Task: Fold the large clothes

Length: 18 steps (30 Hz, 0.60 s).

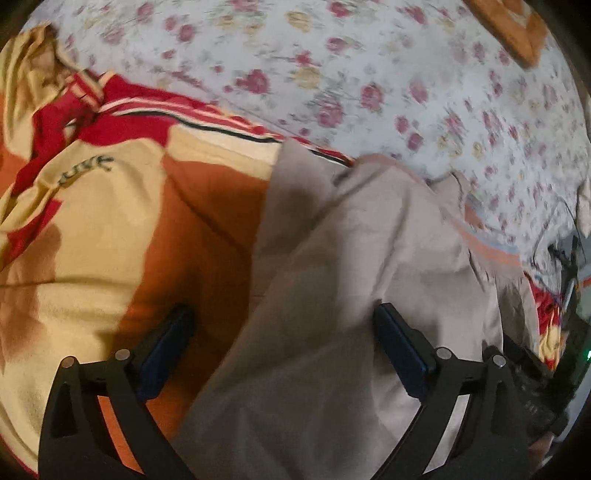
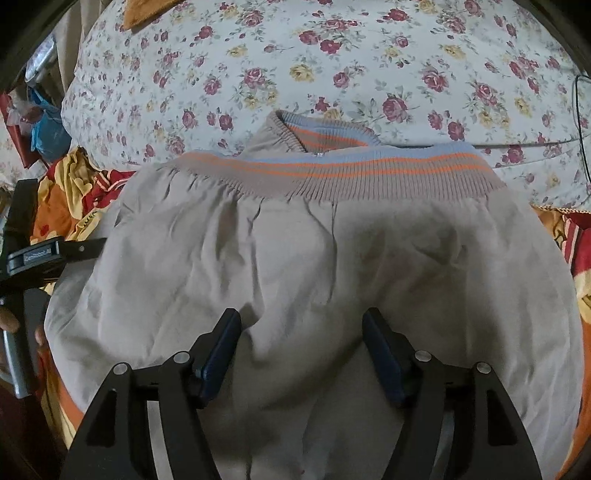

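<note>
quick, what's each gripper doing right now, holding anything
Left gripper: open, over the beige jacket, holding nothing.
Right gripper: open, over the same jacket, holding nothing.

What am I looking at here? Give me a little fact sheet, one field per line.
Setting: a bed with a floral sheet
Garment being folded: beige jacket with a ribbed hem striped in orange and blue
Underneath: orange, yellow and red blanket
Left gripper: fingers spread apart, over the jacket's edge and the blanket, holding nothing
Right gripper: fingers spread apart, over the middle of the jacket, holding nothing
Far corner: an orange cloth item, too blurred to identify
</note>
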Tool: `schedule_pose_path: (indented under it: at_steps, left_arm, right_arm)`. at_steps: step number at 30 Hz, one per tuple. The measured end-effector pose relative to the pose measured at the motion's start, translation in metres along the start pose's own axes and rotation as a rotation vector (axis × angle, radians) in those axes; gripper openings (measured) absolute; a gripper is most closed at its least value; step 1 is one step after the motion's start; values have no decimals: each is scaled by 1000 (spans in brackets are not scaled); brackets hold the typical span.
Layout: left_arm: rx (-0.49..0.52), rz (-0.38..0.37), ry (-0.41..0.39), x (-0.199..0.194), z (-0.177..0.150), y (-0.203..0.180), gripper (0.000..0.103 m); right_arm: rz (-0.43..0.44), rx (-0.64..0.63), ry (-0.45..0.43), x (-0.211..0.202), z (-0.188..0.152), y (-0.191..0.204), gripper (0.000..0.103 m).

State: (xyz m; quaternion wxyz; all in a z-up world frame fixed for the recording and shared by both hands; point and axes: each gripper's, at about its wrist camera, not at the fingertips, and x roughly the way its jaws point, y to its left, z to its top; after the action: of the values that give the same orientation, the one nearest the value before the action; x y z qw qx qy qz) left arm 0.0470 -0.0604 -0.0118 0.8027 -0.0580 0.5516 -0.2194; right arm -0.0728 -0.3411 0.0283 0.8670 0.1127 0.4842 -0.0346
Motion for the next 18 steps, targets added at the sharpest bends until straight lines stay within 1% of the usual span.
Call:
schedule_pose_path:
  at_steps: [1, 2, 3, 4, 5, 6, 8, 9, 10, 12, 14, 16, 18]
  left_arm:
    - [17, -14, 6, 0, -1, -2, 77]
    - [48, -30, 9, -3, -1, -7, 67]
    - [67, -50, 15, -5, -1, -9, 38]
    - [82, -44, 18, -8, -1, -12, 20]
    - [99, -17, 2, -12, -2, -14, 15]
    - [109, -20, -3, -15, -3, -16, 10]
    - [133, -16, -4, -15, -3, -20, 8]
    - [146, -4, -6, -15, -4, -23, 6]
    - [151, 3, -10, -15, -4, -25, 5]
    - [169, 12, -18, -17, -6, -33, 4]
    - [197, 19, -26, -24, -8, -42, 3]
    - [202, 2, -28, -31, -6, -50, 3]
    - [203, -47, -22, -45, -2, -61, 3]
  right_arm:
    - [4, 2, 1, 0, 0, -1, 70]
    - [8, 4, 4, 0, 1, -2, 70]
    - [15, 10, 6, -3, 2, -3, 70]
    - [13, 14, 1, -6, 3, -4, 70]
    - [7, 21, -11, -11, 4, -6, 70]
    - [6, 32, -38, -19, 5, -9, 70]
    - [18, 48, -84, -31, 8, -16, 70]
    - [22, 58, -91, -32, 9, -22, 70]
    - [17, 62, -78, -28, 9, -24, 70]
    - [-15, 61, -15, -9, 6, -29, 70]
    - [-33, 50, -3, -4, 5, -27, 70]
    - [-39, 38, -5, -8, 7, -24, 70]
    - [-33, 32, -16, -12, 7, -25, 70]
